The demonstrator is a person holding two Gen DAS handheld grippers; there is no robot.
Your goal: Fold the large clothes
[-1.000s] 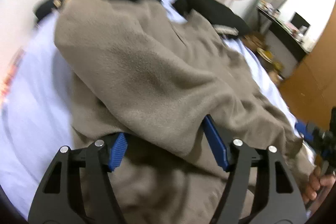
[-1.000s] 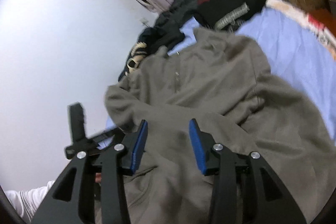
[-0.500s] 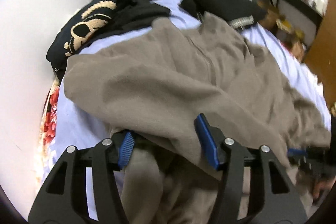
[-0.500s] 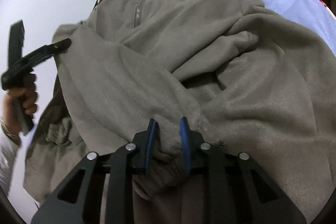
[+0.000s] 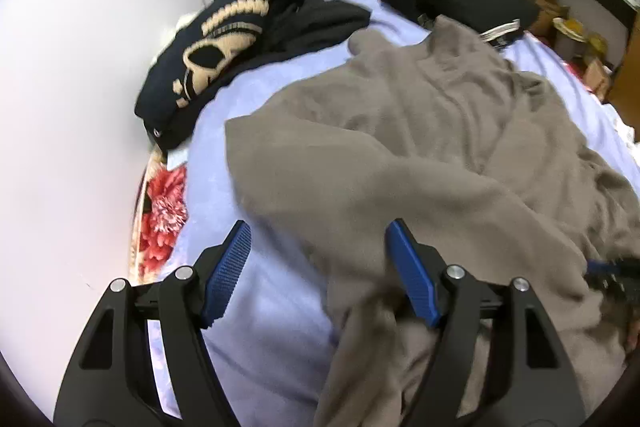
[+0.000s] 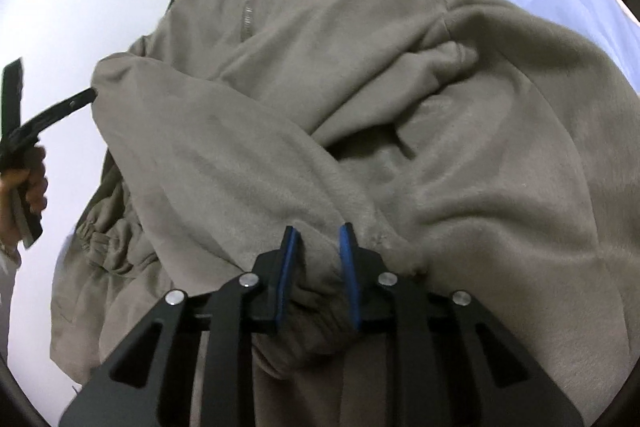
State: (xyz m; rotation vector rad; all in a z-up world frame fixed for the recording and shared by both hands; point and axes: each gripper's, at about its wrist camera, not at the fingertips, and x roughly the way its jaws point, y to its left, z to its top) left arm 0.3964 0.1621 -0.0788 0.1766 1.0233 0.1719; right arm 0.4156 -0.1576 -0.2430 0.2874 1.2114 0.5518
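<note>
Released, sweatshirt point(image 5: 420, 155) edge lies between spread left fingers point(image 5: 228, 267).

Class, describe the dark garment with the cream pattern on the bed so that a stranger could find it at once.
Start at the bed's pale lilac sheet and follow it toward the white wall. There, beyond the big taupe fleece garment, lies the navy knitted sweater. Only it carries a cream skull-like pattern; the dark clothes beside it are plain.

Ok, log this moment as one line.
task: fold large clothes | left tongs: open over grey jacket | right tongs: shut on sleeve cuff | surface: bed sheet
</note>
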